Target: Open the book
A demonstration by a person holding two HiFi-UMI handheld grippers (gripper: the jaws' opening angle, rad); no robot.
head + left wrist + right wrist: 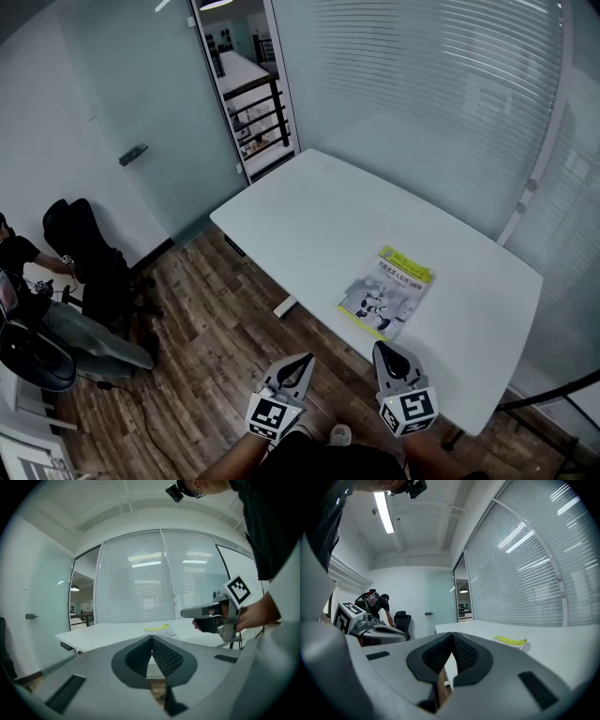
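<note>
Far left: black office chair (pixel 89 253) on the wood floor (pixel 206 356). Bottom middle: grey left gripper (pixel 303 358), jaws pressed together, nothing between them. Just right: grey right gripper (pixel 382 347), also squeezed shut and empty, by the white rectangular counter (pixel 328 216) edge. Right of centre: closed yellow-and-grey paperback book (pixel 386 292), flat on the counter, clear of both.

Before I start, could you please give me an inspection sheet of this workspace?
Surface: white table, carrying only the book.
Job's things: book, closed, lying flat near the table's near edge.
Clutter: nothing seen.
Grippers: left gripper and right gripper both shut, empty, short of the table, over the wooden floor.
Cables: nothing seen on the table.
Surroundings: blinds, open doorway, a person by a black chair at left.
</note>
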